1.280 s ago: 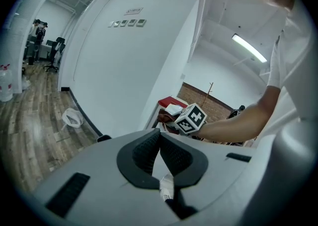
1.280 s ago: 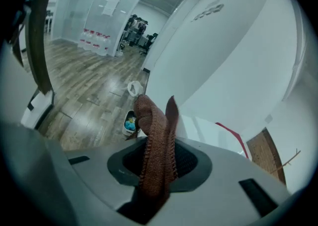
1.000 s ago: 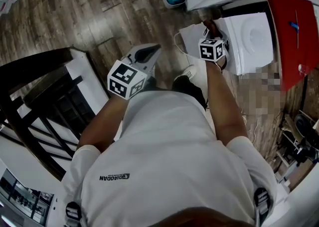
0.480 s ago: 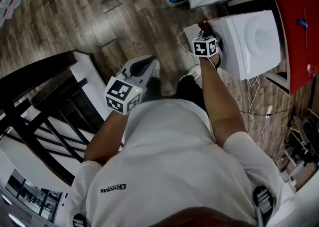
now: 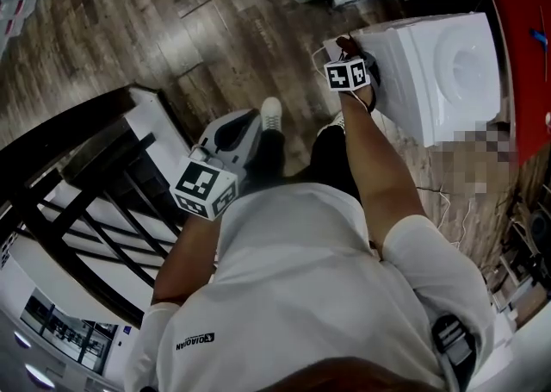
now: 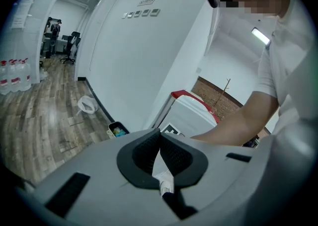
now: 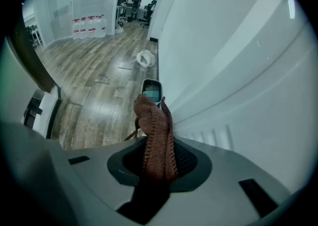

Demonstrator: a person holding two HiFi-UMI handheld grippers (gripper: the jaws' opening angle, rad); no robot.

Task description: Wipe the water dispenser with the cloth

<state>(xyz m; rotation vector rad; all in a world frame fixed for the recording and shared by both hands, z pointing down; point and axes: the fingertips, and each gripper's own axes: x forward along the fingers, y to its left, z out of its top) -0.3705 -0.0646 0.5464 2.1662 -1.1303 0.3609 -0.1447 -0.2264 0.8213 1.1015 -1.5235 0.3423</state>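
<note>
The left gripper point(image 6: 160, 143) hangs idle at the person's side, jaws closed on nothing, likely unneeded for wiping; the right gripper point(image 7: 158, 158) is clamped on the brown knitted cloth point(image 7: 155, 120), held close against the white water dispenser point(image 7: 238, 71) side panel.
</note>
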